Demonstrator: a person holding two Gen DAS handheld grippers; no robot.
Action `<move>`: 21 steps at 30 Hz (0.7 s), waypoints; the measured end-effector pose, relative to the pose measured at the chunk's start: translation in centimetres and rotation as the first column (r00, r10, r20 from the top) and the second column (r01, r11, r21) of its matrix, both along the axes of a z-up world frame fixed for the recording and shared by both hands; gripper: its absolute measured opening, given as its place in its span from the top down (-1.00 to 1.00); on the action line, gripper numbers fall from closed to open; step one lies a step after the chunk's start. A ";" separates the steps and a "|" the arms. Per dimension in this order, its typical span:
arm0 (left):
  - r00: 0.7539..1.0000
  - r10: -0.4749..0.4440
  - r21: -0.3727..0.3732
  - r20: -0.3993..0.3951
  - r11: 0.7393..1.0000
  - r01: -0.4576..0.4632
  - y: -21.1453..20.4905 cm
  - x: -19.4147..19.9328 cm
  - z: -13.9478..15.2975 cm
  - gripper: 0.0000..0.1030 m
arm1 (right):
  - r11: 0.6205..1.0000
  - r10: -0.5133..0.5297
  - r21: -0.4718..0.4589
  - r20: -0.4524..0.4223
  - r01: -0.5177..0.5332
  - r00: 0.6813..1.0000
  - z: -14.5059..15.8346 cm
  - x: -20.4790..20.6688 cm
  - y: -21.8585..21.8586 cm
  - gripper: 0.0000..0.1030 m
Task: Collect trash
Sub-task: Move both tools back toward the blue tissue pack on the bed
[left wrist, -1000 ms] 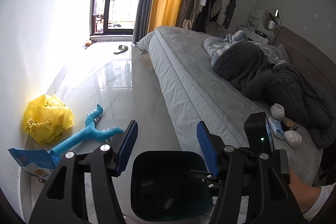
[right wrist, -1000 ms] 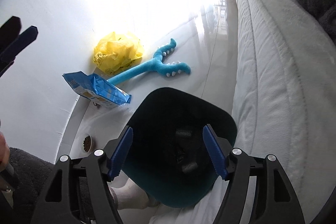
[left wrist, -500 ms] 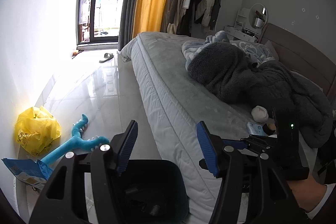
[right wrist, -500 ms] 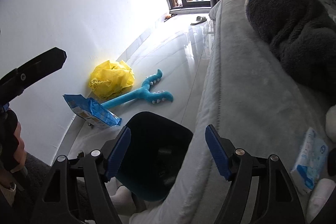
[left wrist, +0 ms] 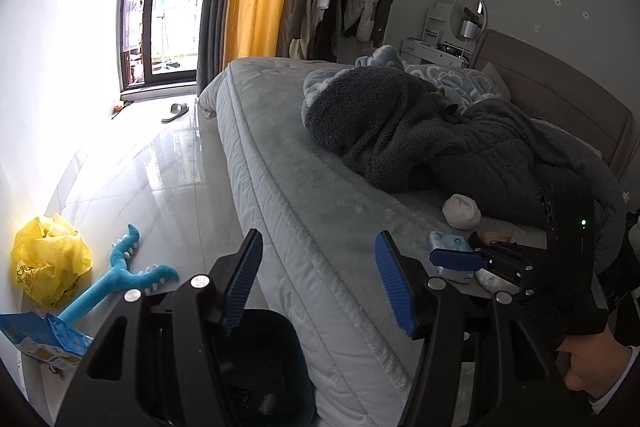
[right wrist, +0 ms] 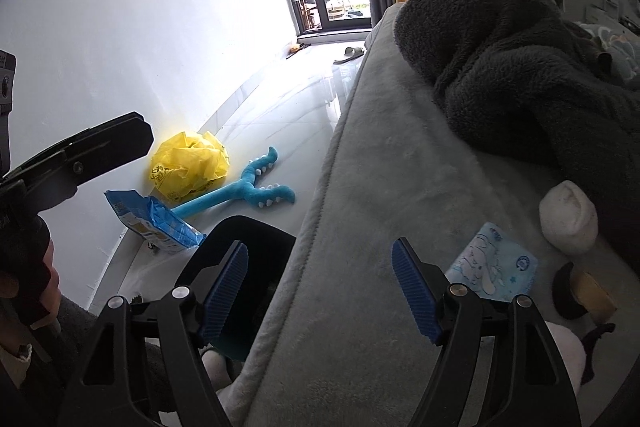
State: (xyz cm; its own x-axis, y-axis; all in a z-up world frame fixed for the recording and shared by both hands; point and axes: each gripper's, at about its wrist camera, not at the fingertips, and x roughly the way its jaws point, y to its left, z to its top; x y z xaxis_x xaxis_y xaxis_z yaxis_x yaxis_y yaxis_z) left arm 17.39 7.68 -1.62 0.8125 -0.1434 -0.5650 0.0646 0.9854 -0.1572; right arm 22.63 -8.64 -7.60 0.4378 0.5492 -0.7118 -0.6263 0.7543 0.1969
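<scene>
Left wrist view: looks forward and down along own blue-padded tongs (left wrist: 318, 283), from near side edge of grey quilted bed (left wrist: 320, 187), facing window wall.
Right wrist view: steeper downward tilt, close above bed (right wrist: 380, 227) edge.
Shared by both: dark round trash bin (left wrist: 256, 367) (right wrist: 256, 267), crumpled yellow plastic bag (left wrist: 48, 267) (right wrist: 188, 167), blue plush toy (left wrist: 120, 279) (right wrist: 244, 191), glossy floor.

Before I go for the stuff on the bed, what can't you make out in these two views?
- Bin contents: left view, dark inside, fingers cover the rim.
- Brown roll: right view, too blurred to name.
- Tissue pack: left view, the right gripper covers it.
- White lump near the roll: right view, behind a finger.
- Blue bag: left view, cut by the edge; print unreadable.
</scene>
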 end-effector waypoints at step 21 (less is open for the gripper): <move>0.996 -0.042 -0.011 -0.073 0.999 0.042 -6.1 3.7 -2.6 -0.53 | 0.993 -0.076 -0.081 0.064 0.081 0.995 -0.1 0.1 -9.9 -0.47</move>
